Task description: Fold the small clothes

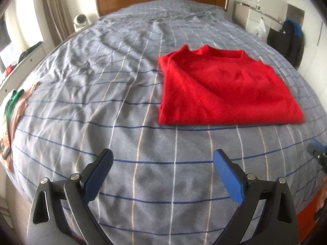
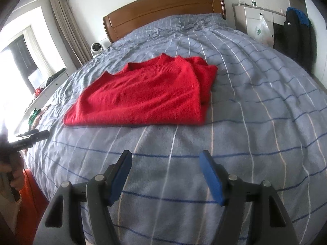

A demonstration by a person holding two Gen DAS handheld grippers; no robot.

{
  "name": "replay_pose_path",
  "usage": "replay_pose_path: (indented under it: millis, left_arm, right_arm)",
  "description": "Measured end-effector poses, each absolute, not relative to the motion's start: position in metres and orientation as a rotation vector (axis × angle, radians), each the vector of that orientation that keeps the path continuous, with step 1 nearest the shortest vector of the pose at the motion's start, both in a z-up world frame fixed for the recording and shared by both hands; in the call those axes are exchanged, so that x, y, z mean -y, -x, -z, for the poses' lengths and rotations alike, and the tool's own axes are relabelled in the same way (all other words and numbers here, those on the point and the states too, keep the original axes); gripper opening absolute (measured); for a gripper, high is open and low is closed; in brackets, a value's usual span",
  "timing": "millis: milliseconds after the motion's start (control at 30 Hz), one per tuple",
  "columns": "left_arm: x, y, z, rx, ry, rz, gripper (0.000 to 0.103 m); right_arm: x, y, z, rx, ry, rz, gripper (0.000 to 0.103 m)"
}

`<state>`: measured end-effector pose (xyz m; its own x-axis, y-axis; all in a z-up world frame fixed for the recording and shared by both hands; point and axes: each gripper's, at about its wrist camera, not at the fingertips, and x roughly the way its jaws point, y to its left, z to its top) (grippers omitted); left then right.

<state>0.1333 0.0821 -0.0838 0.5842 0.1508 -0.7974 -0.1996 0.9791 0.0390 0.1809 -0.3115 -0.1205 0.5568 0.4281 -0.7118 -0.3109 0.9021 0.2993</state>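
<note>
the left gripper (image 1: 162, 161) points downward at a slant, its blue-padded fingers (image 1: 229, 178) spread wide with nothing between them. the right gripper (image 2: 165, 164) tilts down likewise, fingers (image 2: 211, 176) parted and empty. in the right wrist view, a hand (image 2: 15, 175) grips the left tool's handle at 9 o'clock.

A wide bed with a grey-blue checked cover (image 2: 255, 122) and brown wooden headboard (image 2: 163, 8) stands against white walls; beige curtains (image 2: 69, 32) flank a bright window (image 2: 22, 49).
</note>
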Motion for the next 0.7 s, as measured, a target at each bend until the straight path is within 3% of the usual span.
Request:
replay_pose_path:
  millis: [267,400,700]
  left_arm:
    - [-0.101,-0.131,0.138,-0.954,-0.02,-0.293,0.098]
    - [-0.118,-0.11,0.141,-0.896,0.105,-0.236,0.102]
    - [-0.115,-0.107,0.146,-0.849,0.084,-0.219,0.103]
  right_arm:
    - [0.314,-0.189,0.129,-0.919,-0.176,-0.431,0.068]
    - [0.323,-0.209,0.119,-0.923,-0.208,-0.433,0.068]
    - [0.364,-0.296,0.12,-0.954,-0.477,-0.364,0.071]
